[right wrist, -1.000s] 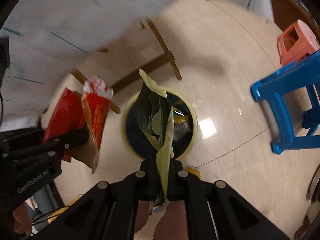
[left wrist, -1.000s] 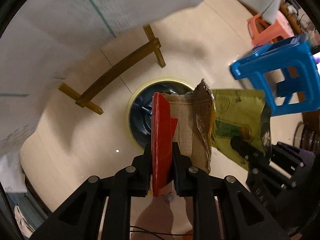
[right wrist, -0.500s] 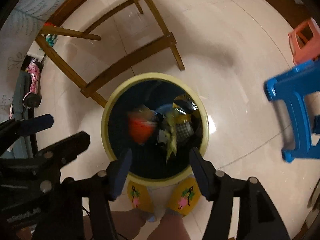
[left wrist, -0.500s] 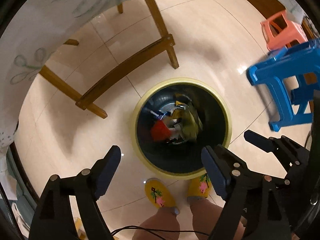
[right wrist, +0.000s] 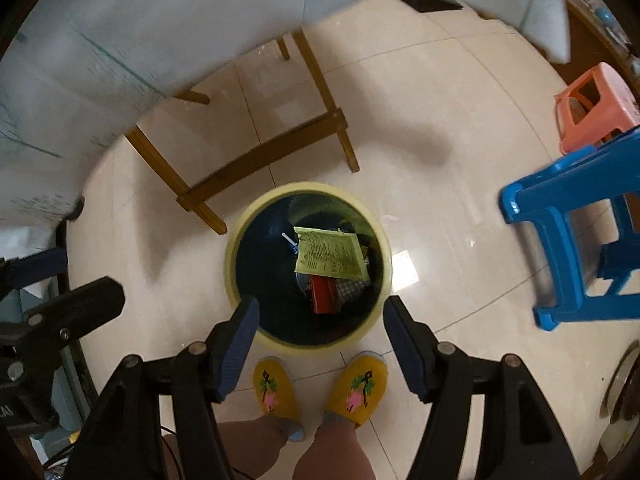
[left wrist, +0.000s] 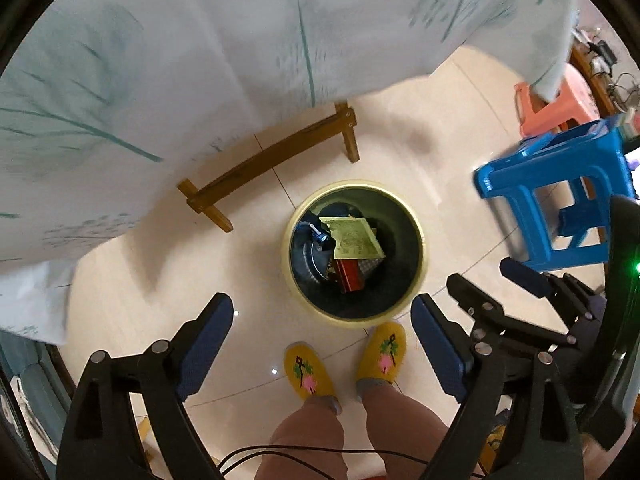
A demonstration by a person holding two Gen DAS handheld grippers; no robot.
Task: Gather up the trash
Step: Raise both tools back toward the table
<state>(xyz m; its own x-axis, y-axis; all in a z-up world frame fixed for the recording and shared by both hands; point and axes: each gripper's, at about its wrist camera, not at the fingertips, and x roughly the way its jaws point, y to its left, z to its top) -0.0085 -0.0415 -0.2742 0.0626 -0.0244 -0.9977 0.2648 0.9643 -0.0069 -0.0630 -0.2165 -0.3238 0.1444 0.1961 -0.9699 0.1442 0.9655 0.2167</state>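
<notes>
A round yellow-rimmed trash bin [left wrist: 425, 256] [right wrist: 240, 224] stands on the tiled floor below both grippers. Inside it lie a yellow-green packet [left wrist: 354, 239] [right wrist: 330, 255] and a red packet [left wrist: 349, 276] [right wrist: 323, 297] on other trash. My left gripper [left wrist: 322, 334] is wide open and empty above the bin's near rim. My right gripper [right wrist: 319, 328] is wide open and empty over the bin; it also shows in the left wrist view [left wrist: 520, 284] at the right.
A table with a white leaf-print cloth [left wrist: 200, 60] and wooden legs [right wrist: 264, 160] stands behind the bin. A blue stool [left wrist: 560, 196] [right wrist: 580, 240] and a pink stool [right wrist: 596, 108] stand at the right. The person's feet in yellow slippers [left wrist: 344, 360] [right wrist: 316, 390] are just before the bin.
Both grippers opened and let go of their packets, the red one from the left and the yellow-green one from the right. The packets now lie in the bin. Both grippers have risen.
</notes>
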